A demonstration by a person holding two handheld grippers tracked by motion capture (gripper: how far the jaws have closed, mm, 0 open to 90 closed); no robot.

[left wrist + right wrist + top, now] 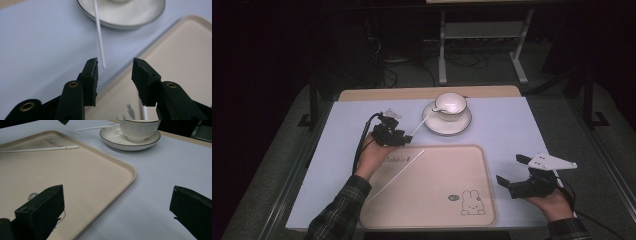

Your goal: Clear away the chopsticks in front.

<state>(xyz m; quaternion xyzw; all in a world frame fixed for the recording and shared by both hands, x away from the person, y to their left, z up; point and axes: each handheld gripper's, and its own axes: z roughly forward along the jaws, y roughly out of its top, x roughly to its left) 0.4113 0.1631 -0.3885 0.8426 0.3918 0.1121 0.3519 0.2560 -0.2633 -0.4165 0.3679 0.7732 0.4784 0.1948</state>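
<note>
Left gripper [404,137] at the free end of a white stick [421,123] that leans out of the cup [451,105]

In the high view the stick slants from the cup, upper centre of the frame, down-left to its free tip just by the left gripper; in the left gripper view that tip [103,65] hangs between the parted jaws, close to the left one, touching neither that can be seen. A second white stick [394,176] lies on the beige tray [472,155], running from lower left to upper right. The cup stands on a saucer [447,124] on a pale blue table [512,125]; behind it are a dark floor, cables and grey desk legs. The left hand [373,156] reaches forward, its sleeve plaid. The right gripper [518,175] rests at the lower right beside the tray, jaws wide apart and holding nothing.
</note>
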